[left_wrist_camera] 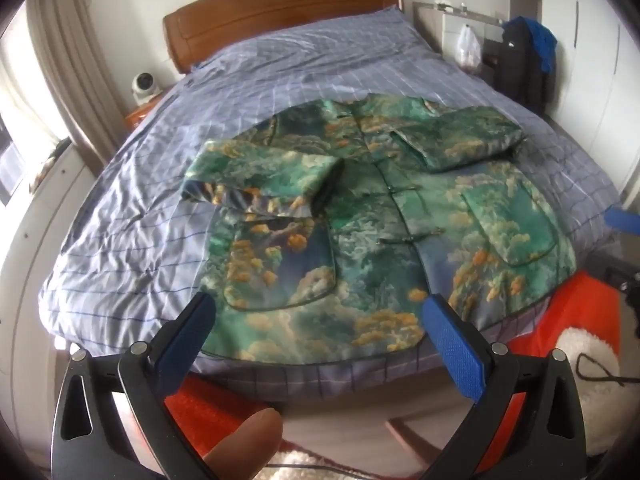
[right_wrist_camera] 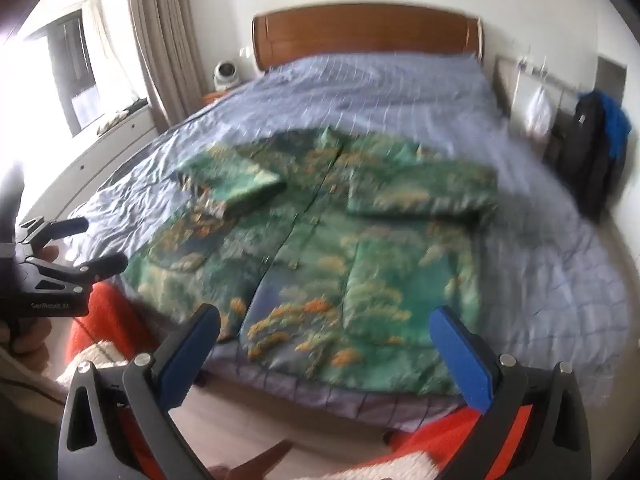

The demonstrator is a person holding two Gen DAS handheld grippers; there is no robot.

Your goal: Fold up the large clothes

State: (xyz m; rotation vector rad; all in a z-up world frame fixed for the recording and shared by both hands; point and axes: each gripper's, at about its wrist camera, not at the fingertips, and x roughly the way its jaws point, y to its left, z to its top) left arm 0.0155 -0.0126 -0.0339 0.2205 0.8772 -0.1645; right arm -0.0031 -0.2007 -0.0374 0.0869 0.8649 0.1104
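Both the left gripper (left_wrist_camera: 318, 316) and right gripper (right_wrist_camera: 326, 328) hang wide-jawed, holding nothing, off the bed's (left_wrist_camera: 120, 240) foot edge. The green printed jacket (left_wrist_camera: 360, 216) lies flat there, both sleeves folded in. Its glossy fabric may slip, spoiling a fold. The left gripper's body reads "GenRobot.AI".

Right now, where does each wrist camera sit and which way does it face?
Left wrist: at the bed's foot, facing the headboard over the green jacket; open left gripper, a fingertip below.
Right wrist: same end, further right, blurred; open right gripper, left gripper at the left edge.
Shared: jacket, sleeves folded in, blue checked bedding, headboard.
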